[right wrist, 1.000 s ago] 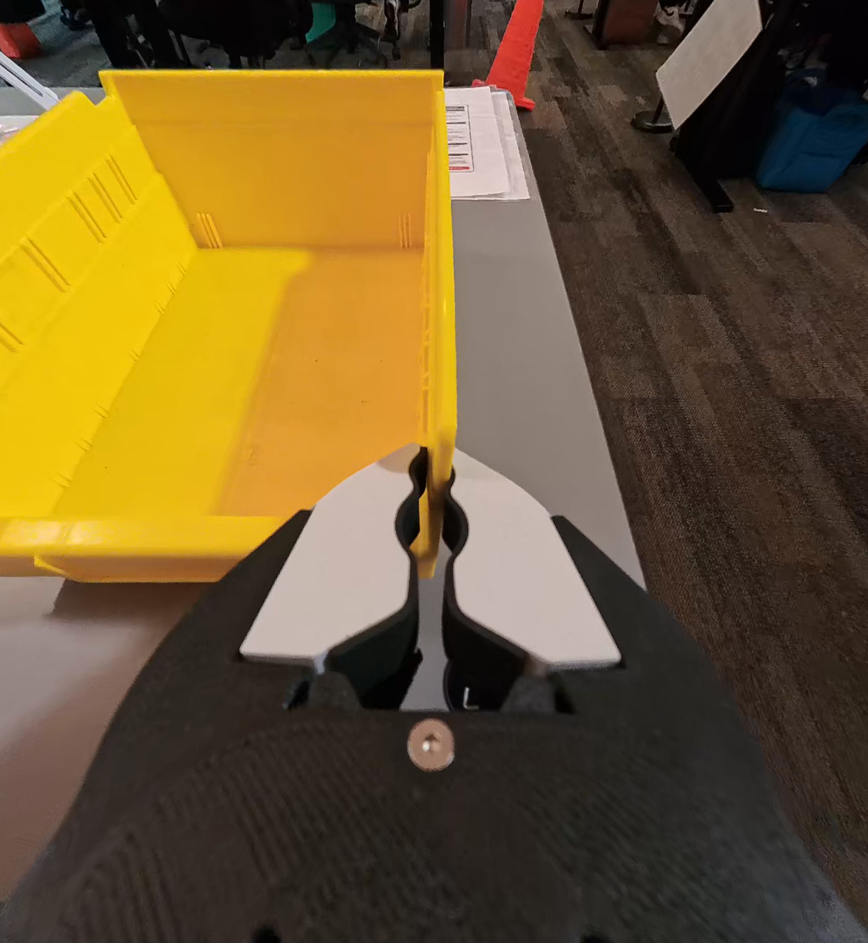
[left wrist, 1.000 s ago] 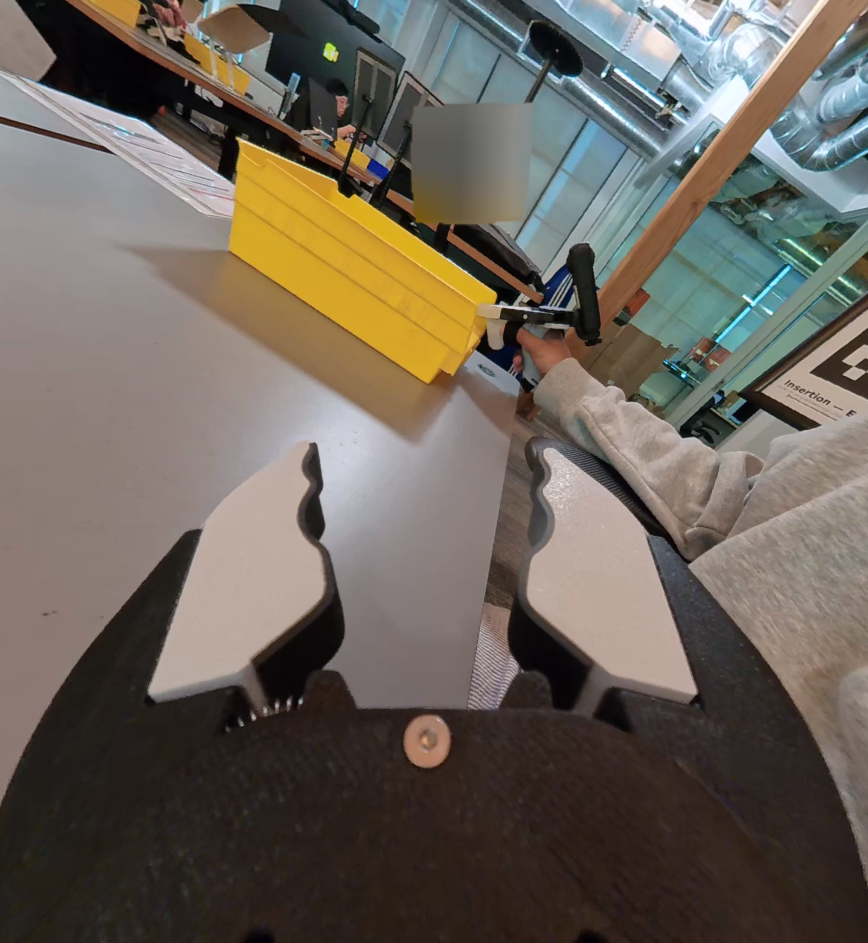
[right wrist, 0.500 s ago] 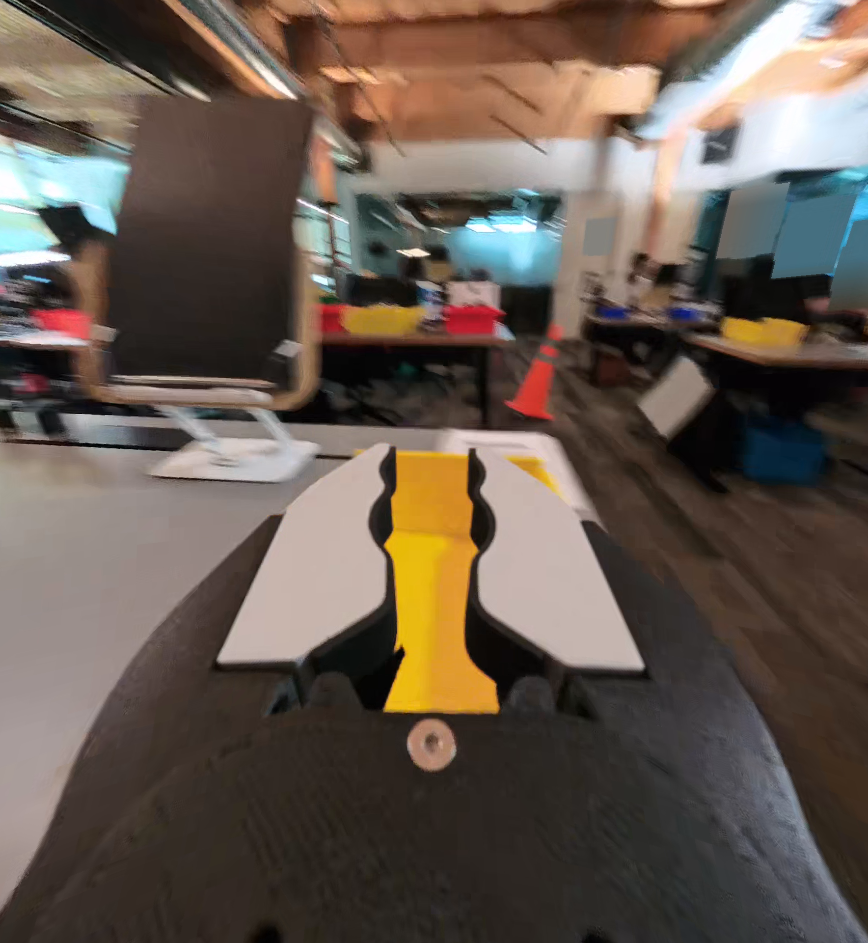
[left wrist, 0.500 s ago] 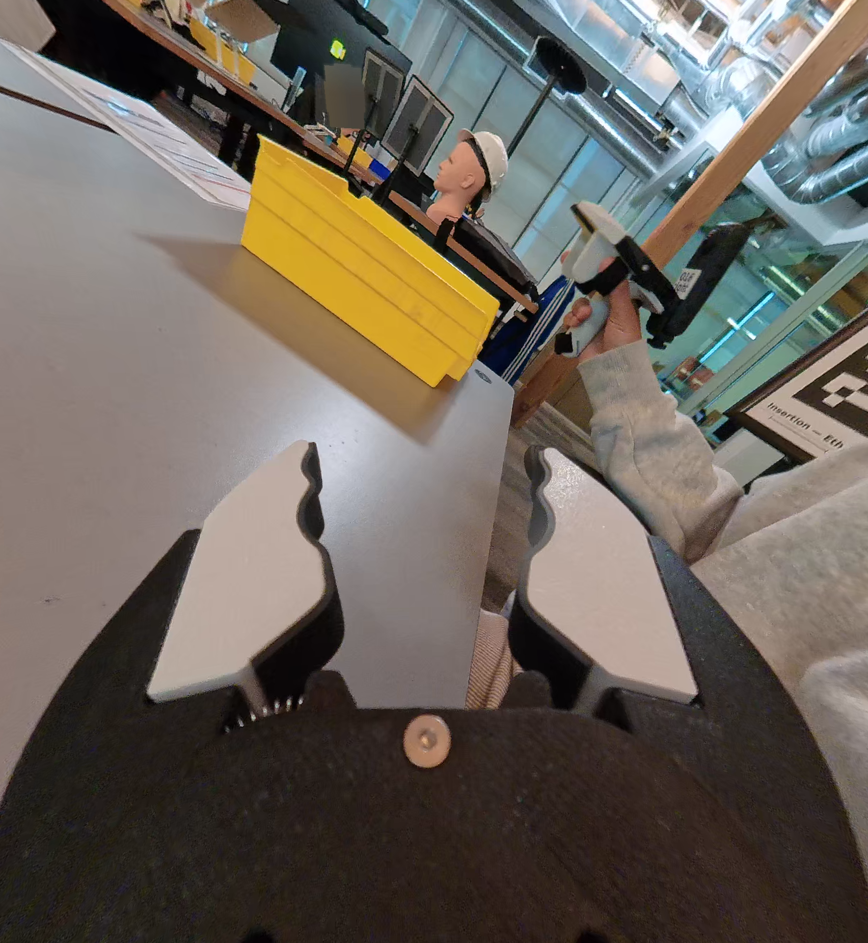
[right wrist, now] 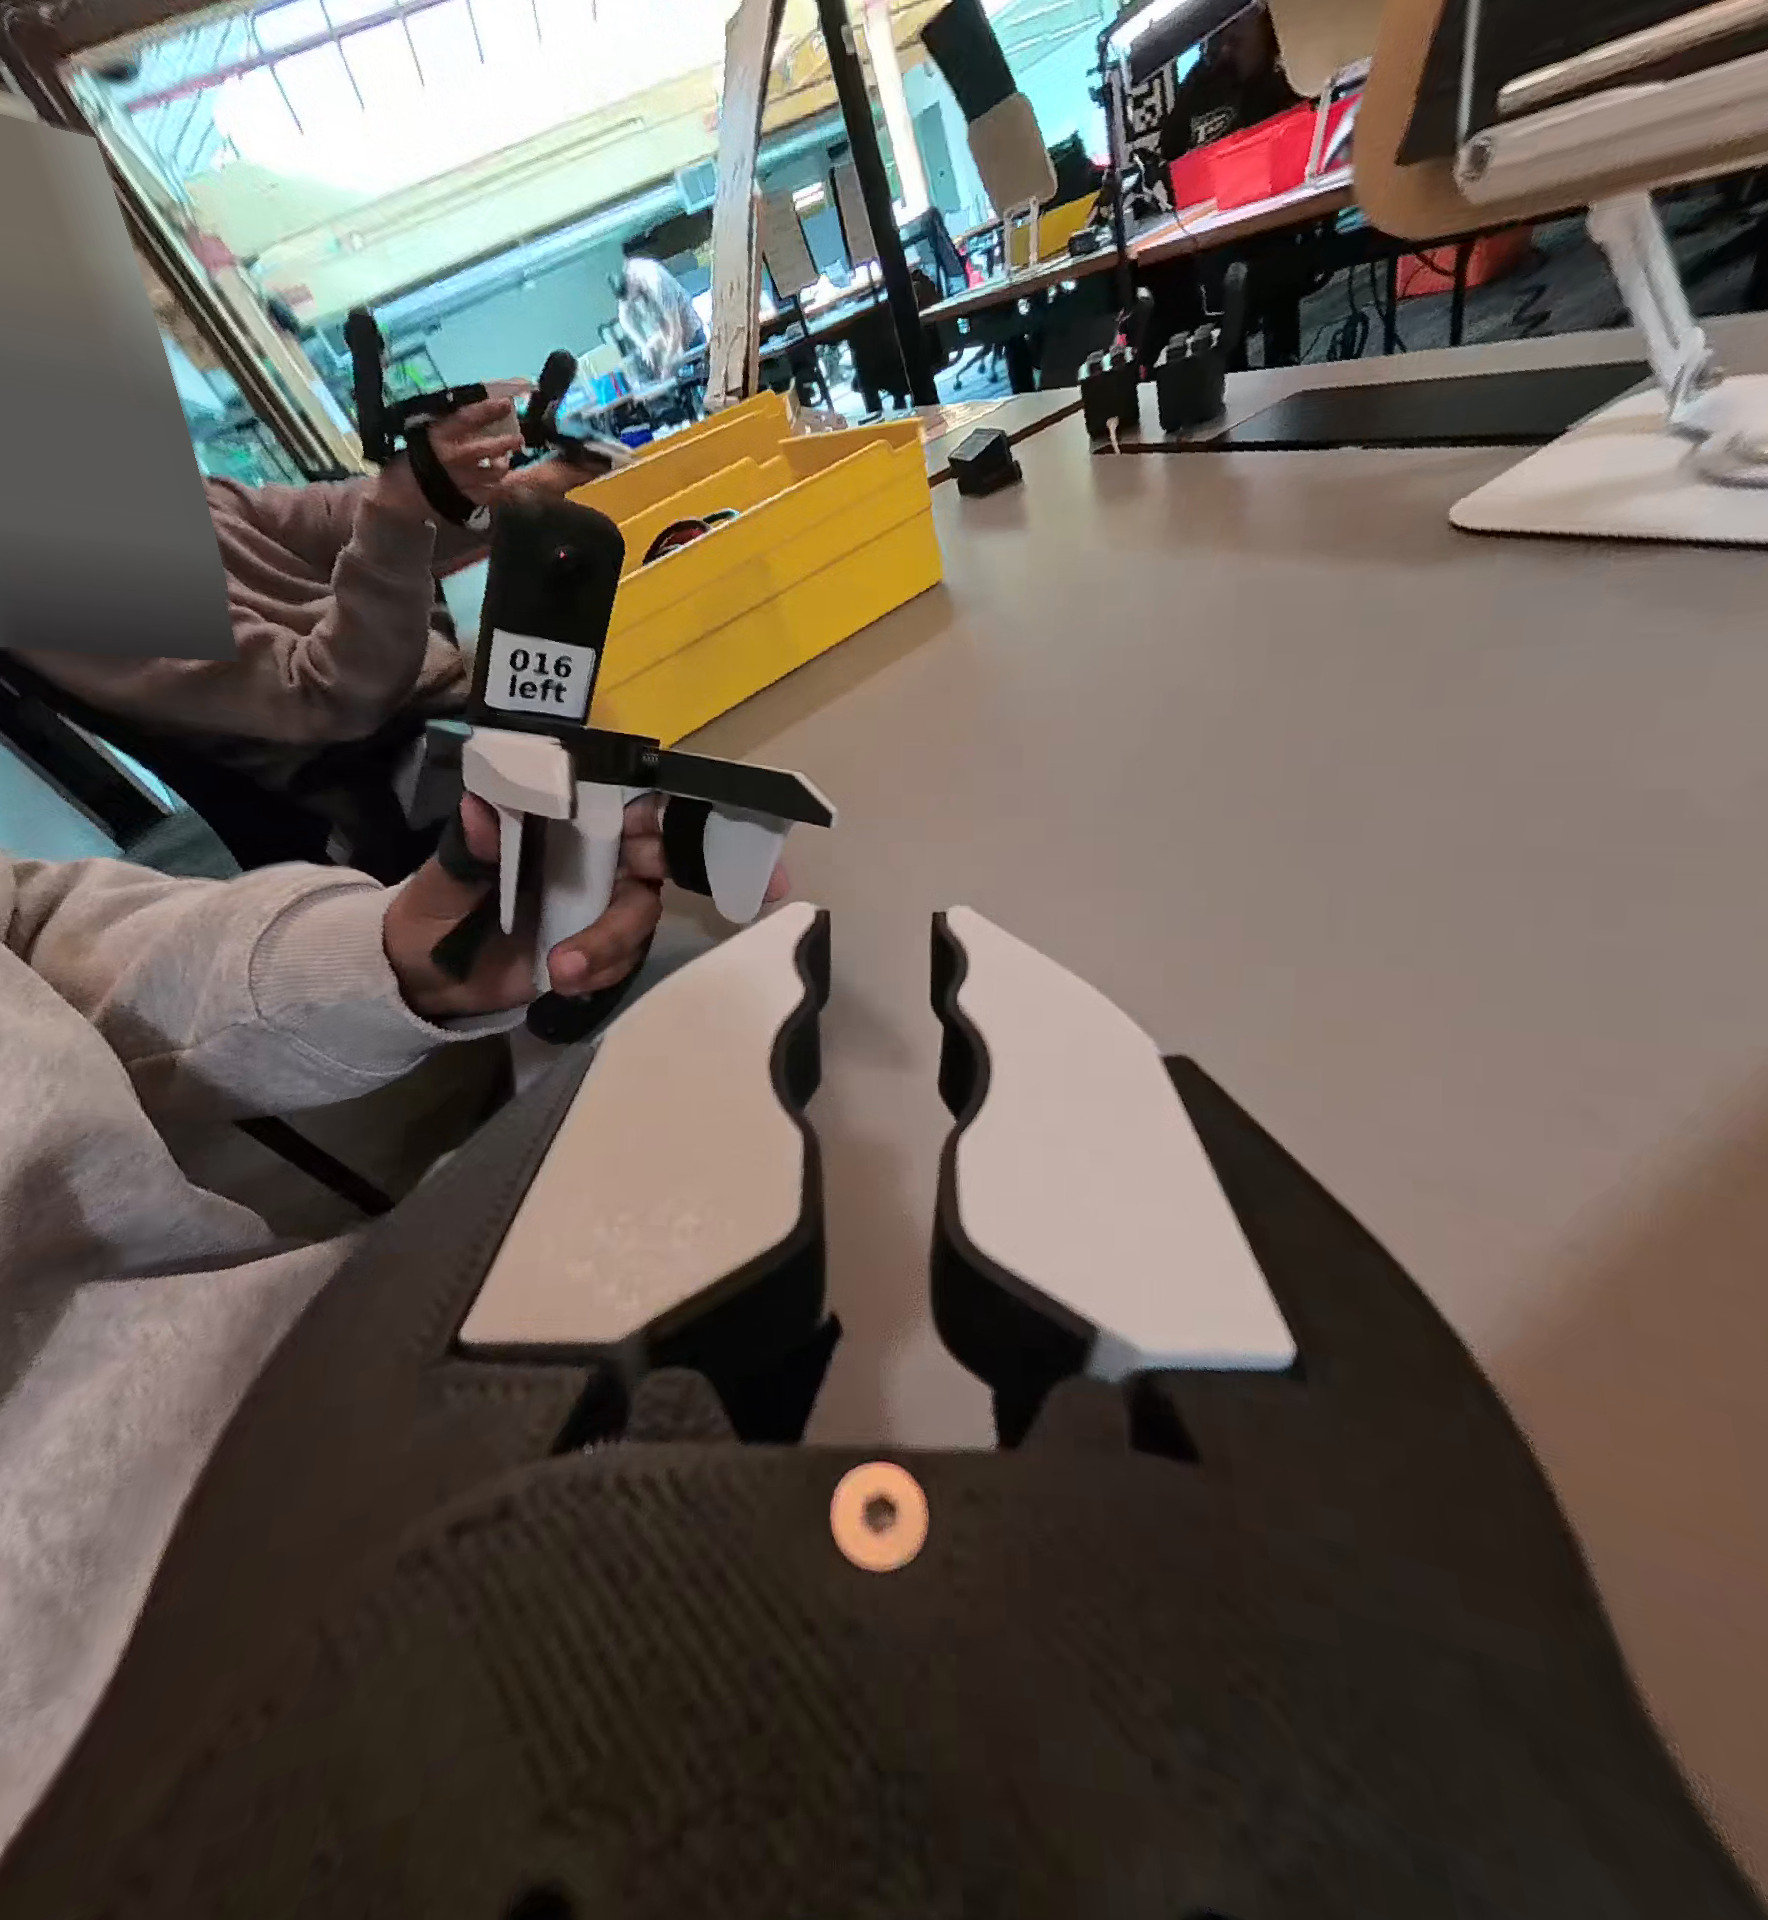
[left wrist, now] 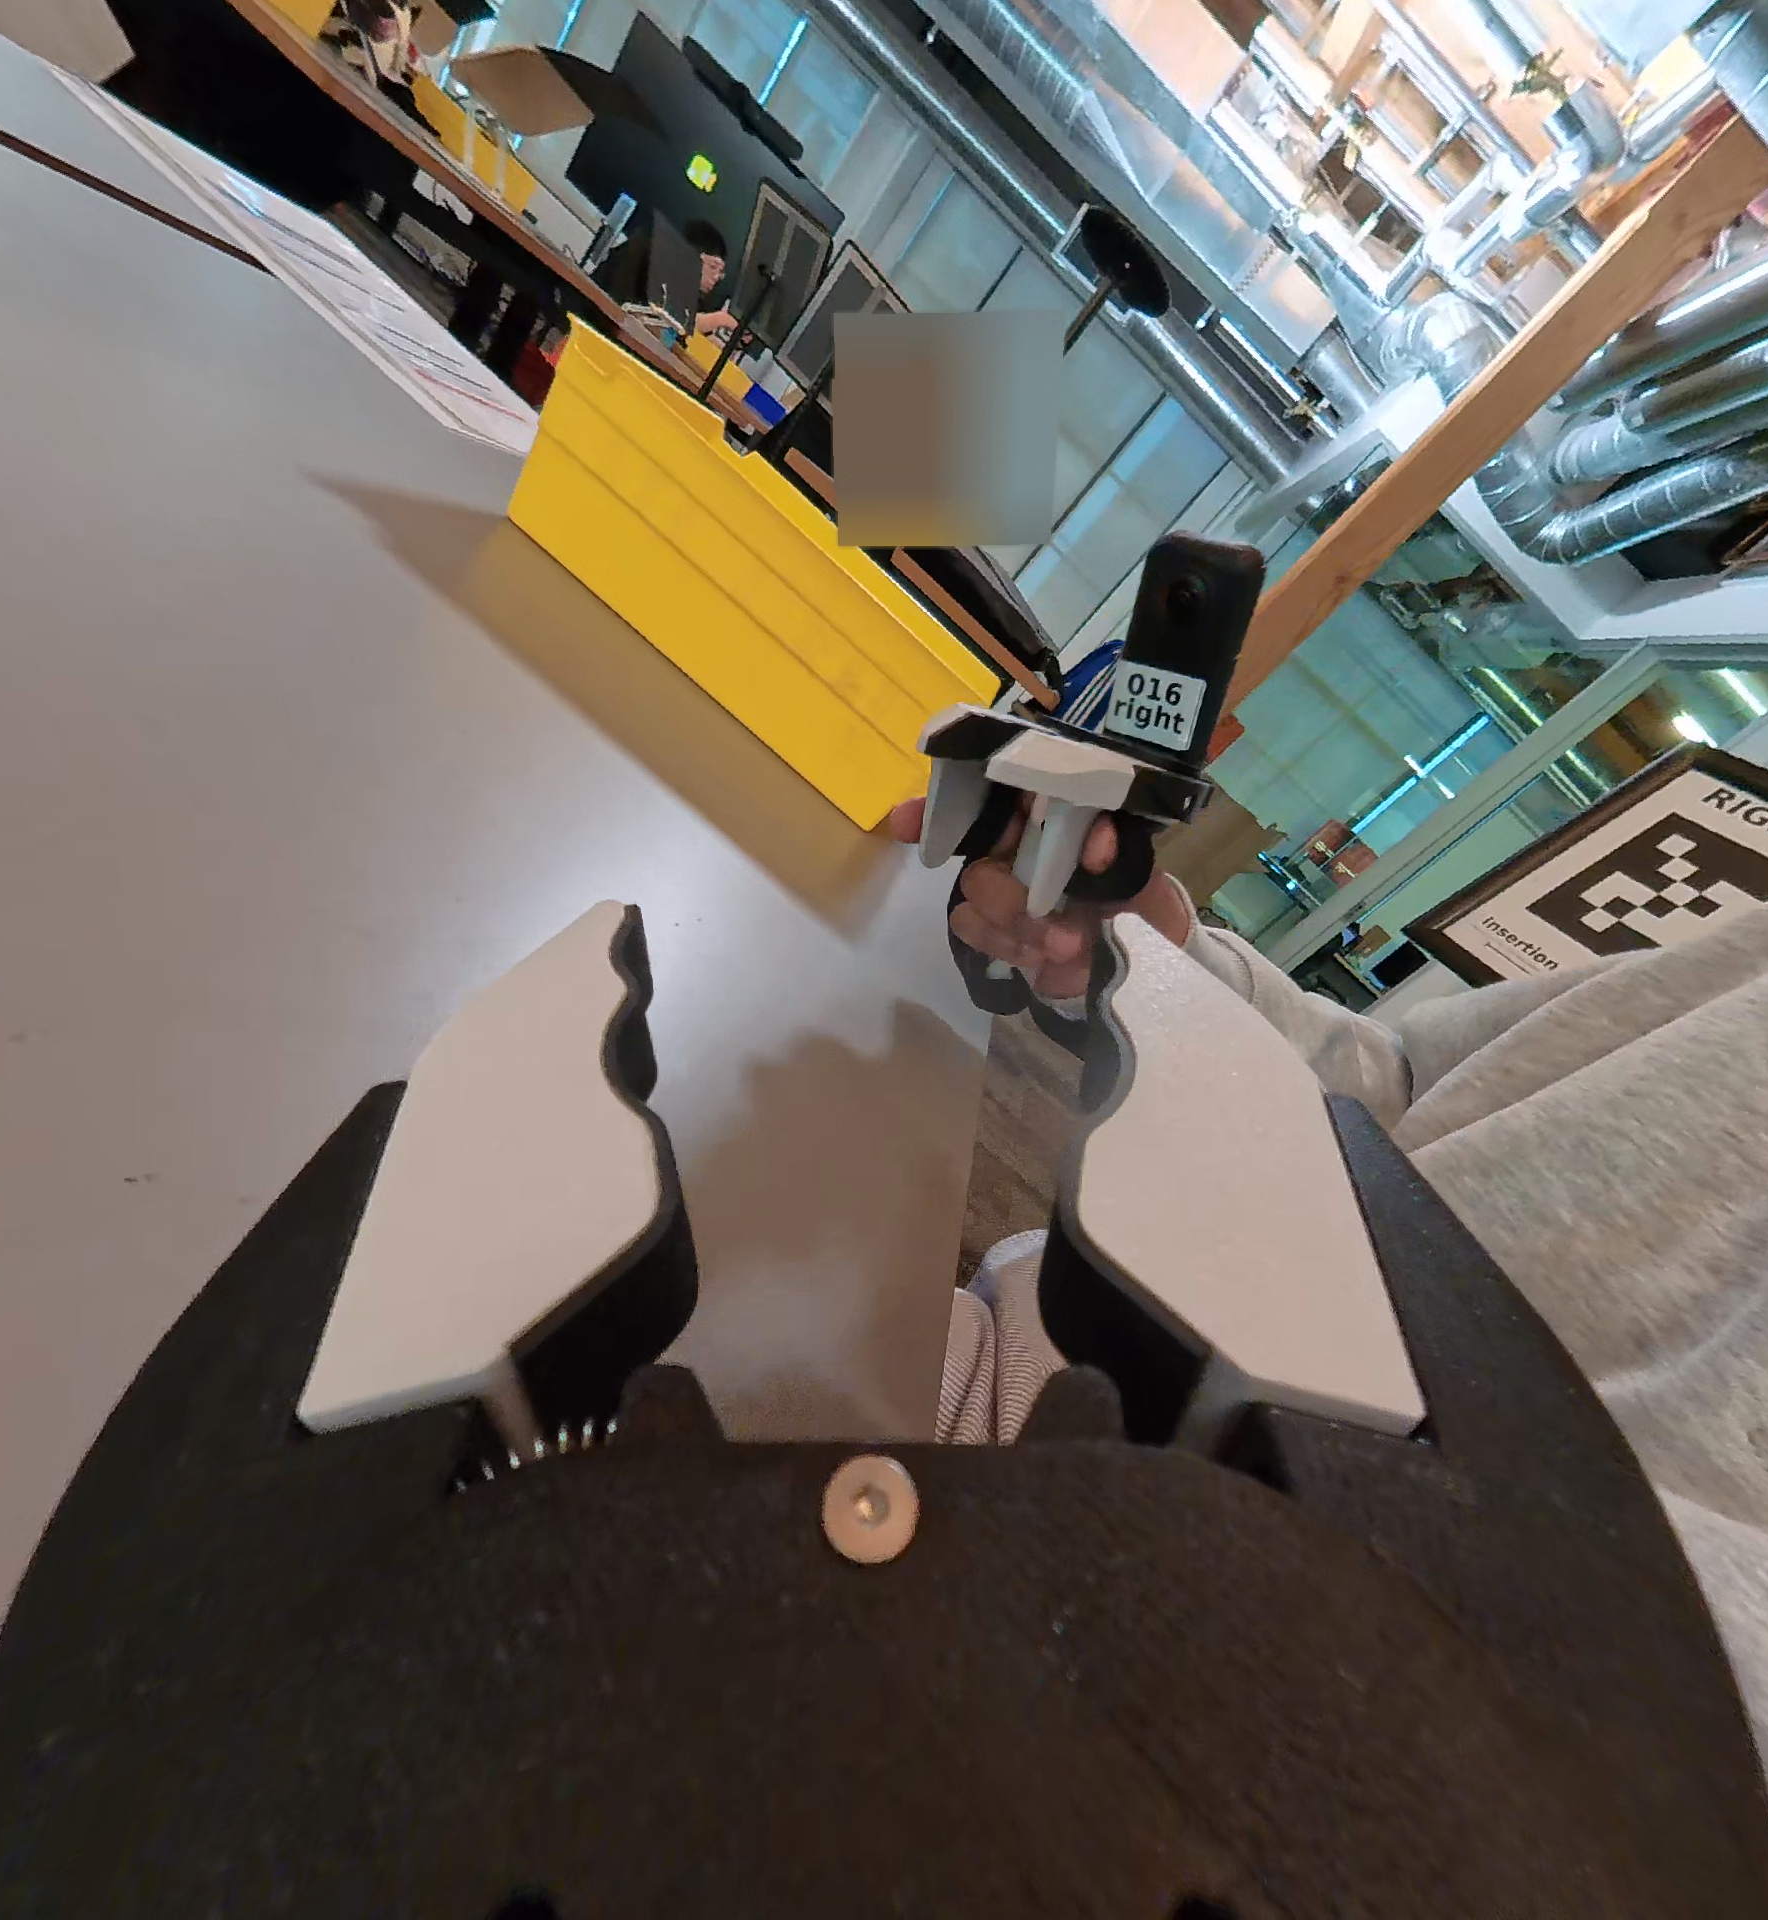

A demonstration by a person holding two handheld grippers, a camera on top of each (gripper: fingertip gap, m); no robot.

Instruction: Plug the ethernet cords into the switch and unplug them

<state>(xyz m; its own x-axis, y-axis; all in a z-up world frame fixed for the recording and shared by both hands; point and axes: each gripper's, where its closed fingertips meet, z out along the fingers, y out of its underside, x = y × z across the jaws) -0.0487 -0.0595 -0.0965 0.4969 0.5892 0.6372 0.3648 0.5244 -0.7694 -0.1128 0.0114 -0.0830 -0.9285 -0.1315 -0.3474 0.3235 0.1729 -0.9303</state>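
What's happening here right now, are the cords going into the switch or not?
Not at this moment. A person in a grey sweatshirt holds a handheld gripper in each hand over the grey table. The left gripper is wide open and empty; the right gripper is slightly open, also empty. Neither a switch nor ethernet cords can be made out. A yellow bin sits farther along the table, untouched.

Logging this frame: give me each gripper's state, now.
Left gripper: open wide, nothing between its fingers, above the table.
Right gripper: open with a narrow gap, holding nothing.
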